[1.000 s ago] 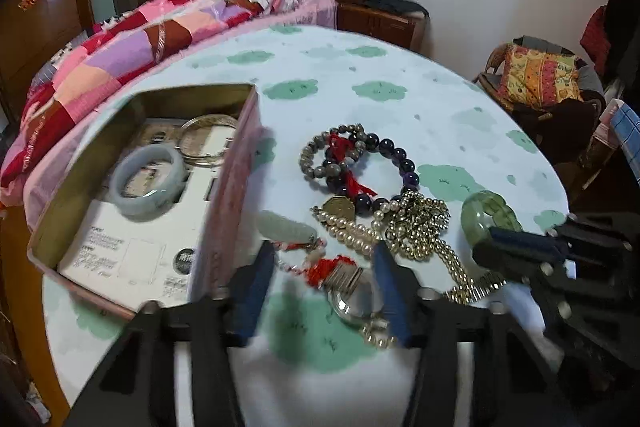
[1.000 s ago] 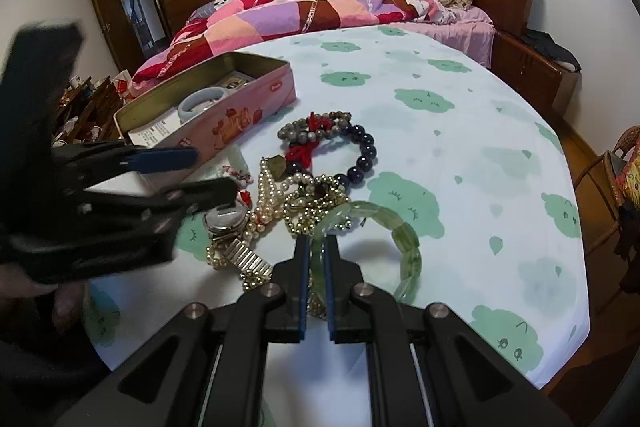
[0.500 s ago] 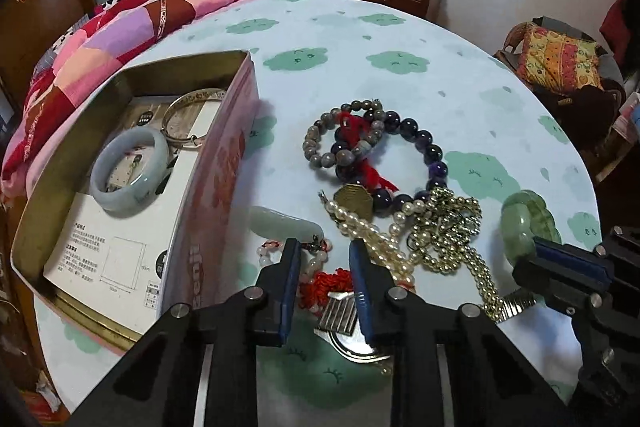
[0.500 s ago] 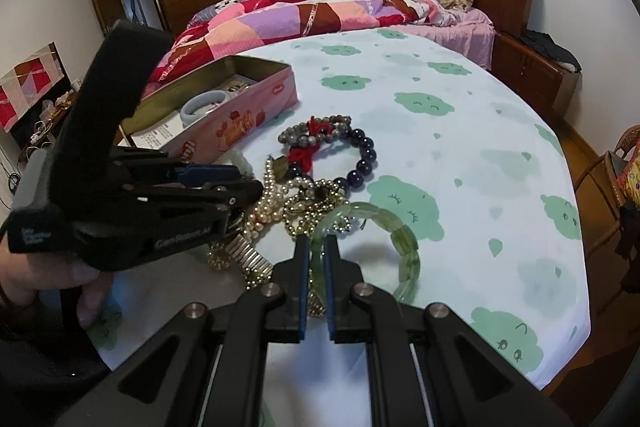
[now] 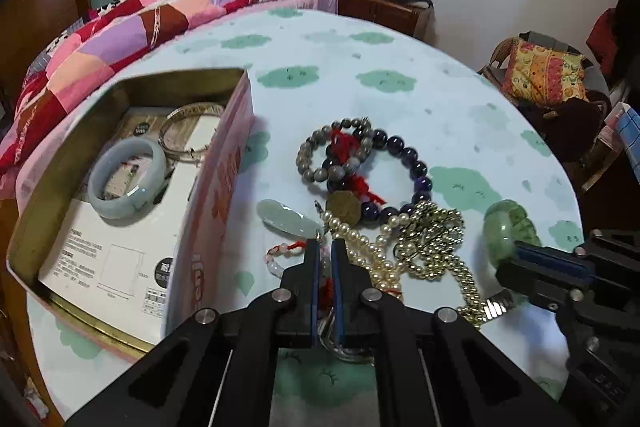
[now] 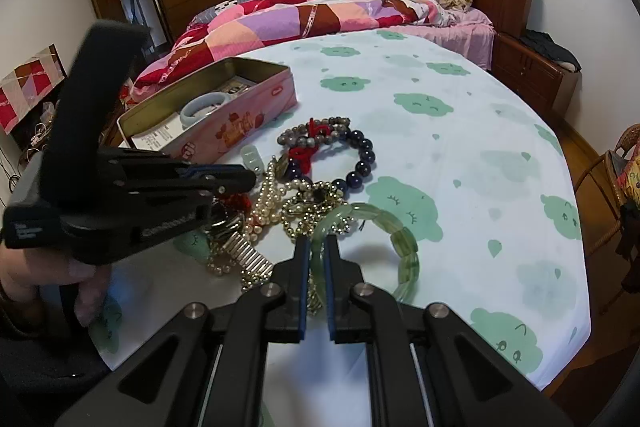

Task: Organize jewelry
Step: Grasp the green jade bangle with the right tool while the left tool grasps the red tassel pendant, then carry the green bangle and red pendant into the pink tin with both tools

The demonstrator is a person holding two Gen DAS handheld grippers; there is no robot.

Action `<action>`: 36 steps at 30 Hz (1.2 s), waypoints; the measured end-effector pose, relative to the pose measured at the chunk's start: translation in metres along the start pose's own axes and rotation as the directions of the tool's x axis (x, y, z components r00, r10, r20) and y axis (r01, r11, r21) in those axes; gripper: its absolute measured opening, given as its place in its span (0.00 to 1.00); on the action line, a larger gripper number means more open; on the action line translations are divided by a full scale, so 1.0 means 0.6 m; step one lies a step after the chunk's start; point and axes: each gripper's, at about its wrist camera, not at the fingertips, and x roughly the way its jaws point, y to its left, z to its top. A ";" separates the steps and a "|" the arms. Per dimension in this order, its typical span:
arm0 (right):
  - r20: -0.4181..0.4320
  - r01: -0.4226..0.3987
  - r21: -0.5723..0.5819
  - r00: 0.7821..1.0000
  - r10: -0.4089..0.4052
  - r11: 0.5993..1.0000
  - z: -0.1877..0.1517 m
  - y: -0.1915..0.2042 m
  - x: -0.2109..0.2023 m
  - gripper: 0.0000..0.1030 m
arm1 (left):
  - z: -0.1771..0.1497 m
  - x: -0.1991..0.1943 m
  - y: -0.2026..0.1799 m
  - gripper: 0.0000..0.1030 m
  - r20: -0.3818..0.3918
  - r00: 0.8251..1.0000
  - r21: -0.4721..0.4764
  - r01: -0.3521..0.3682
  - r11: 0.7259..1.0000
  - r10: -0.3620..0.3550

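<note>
A pile of jewelry lies on the round table: a dark bead bracelet (image 5: 404,163), a pearl string (image 5: 360,247), a gold chain (image 5: 436,243) and a pale jade pendant (image 5: 286,219) on a red cord (image 5: 326,287). My left gripper (image 5: 325,247) is shut on the red cord just below the pendant. My right gripper (image 6: 316,247) is shut on the green jade bangle (image 6: 384,231), which also shows in the left wrist view (image 5: 506,227). A pink tin box (image 5: 216,195) at the left holds a pale bangle (image 5: 126,177) and a thin metal bangle (image 5: 188,131).
The table has a white cloth with green cloud prints (image 6: 460,131). A bed with a patchwork quilt (image 6: 320,15) stands behind it. A chair with a patterned cushion (image 5: 544,75) is at the right. A metal watch band (image 6: 248,259) lies near the front edge.
My left gripper has moved forward into the pile and closed from wide open onto the red cord. My right gripper has stayed shut on the green bangle.
</note>
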 end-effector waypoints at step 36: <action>0.164 -0.062 -0.041 0.984 0.068 0.997 0.120 0.010 -0.060 0.09 | 0.098 -0.217 0.070 0.04 0.334 0.942 -0.021 -0.011 1.000 0.017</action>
